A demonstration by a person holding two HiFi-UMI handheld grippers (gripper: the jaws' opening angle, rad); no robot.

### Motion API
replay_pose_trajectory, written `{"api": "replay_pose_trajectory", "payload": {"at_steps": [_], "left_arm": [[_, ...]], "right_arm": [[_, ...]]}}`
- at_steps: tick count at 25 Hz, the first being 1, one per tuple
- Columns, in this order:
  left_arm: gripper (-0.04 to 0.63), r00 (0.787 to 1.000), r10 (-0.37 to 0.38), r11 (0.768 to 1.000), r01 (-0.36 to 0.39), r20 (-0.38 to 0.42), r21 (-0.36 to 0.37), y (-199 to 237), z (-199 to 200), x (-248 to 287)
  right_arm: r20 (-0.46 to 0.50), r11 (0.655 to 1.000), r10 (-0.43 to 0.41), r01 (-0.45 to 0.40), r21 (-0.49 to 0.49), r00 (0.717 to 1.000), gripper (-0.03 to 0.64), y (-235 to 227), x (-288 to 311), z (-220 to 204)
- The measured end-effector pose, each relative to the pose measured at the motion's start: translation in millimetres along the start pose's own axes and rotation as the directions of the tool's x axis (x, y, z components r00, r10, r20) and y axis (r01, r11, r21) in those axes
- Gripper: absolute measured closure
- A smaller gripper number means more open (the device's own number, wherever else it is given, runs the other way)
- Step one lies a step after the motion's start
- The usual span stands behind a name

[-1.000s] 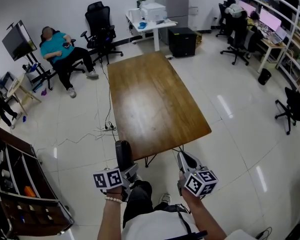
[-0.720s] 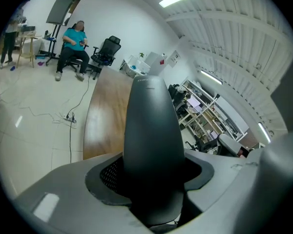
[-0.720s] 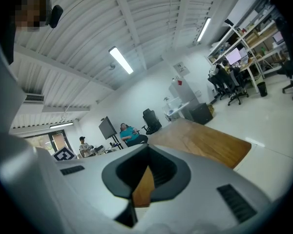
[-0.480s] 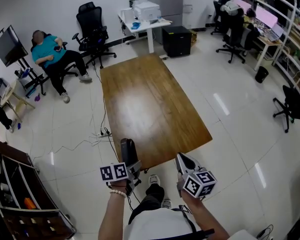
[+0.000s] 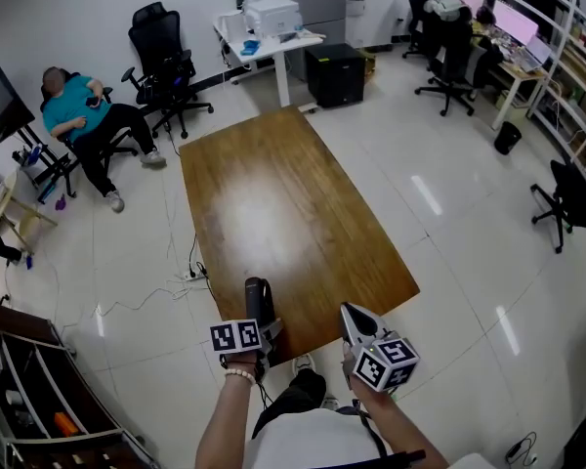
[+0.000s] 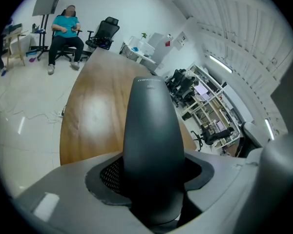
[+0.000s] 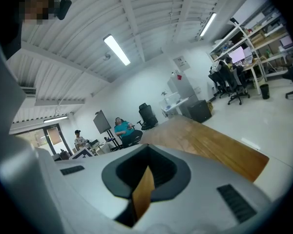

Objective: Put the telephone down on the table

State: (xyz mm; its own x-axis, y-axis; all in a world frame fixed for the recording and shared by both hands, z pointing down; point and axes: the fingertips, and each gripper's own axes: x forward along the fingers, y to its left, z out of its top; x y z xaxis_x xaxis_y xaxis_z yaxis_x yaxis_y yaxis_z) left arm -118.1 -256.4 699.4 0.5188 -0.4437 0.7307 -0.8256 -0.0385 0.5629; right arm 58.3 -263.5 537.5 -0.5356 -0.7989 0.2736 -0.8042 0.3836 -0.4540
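A black telephone handset (image 5: pixel 259 299) stands upright between the jaws of my left gripper (image 5: pixel 264 327), which is shut on it. In the head view it hangs over the near edge of the brown wooden table (image 5: pixel 283 203). The left gripper view has the handset (image 6: pixel 154 140) rising from the grey jaws, tilted down at the tabletop (image 6: pixel 88 116). My right gripper (image 5: pixel 351 313) floats just off the table's near edge, to the right of the left one. Its jaws are shut with nothing in them, and only a thin slit shows between them (image 7: pixel 145 182).
A person in a teal top (image 5: pixel 73 115) sits at the far left beside a black office chair (image 5: pixel 161 62). Beyond the table stand a white desk with a printer (image 5: pixel 269 27) and a black cabinet (image 5: pixel 334 71). Cables (image 5: pixel 176 281) lie on the floor at the left.
Both grippers have moved forward toward the table's near edge. The handset, earlier short of the table, now hangs over that edge, still held.
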Motion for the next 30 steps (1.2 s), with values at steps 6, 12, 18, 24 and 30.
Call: {"api": "replay_pose_trajectory", "payload": {"at_steps": [6, 12, 18, 24, 30], "left_arm": [[0.311, 0.994, 0.087, 0.996, -0.085, -0.07, 0.039, 17, 11, 37], [0.311, 0.968, 0.214, 0.974, -0.201, -0.133, 0.103, 32, 20, 70], [0.311, 0.937, 0.304, 0.95, -0.285, -0.173, 0.124, 43, 31, 85], [0.31, 0.889, 0.409, 0.904, -0.364, -0.204, 0.223, 54, 33, 97], [0.31, 0.864, 0.446, 0.891, -0.404, -0.234, 0.206, 54, 26, 104]], "right_arm": [[-0.025, 0.999, -0.046, 0.046, 0.025, 0.999, 0.607, -21, 23, 1], [-0.034, 0.997, -0.052, 0.054, 0.051, 0.998, 0.607, -28, 43, 0], [-0.031, 0.993, -0.078, 0.081, 0.088, 0.996, 0.607, -40, 50, 1], [-0.027, 0.987, -0.099, 0.102, 0.126, 0.995, 0.607, -52, 52, -3], [-0.018, 0.982, -0.117, 0.119, 0.15, 0.993, 0.607, -63, 47, -4]]}}
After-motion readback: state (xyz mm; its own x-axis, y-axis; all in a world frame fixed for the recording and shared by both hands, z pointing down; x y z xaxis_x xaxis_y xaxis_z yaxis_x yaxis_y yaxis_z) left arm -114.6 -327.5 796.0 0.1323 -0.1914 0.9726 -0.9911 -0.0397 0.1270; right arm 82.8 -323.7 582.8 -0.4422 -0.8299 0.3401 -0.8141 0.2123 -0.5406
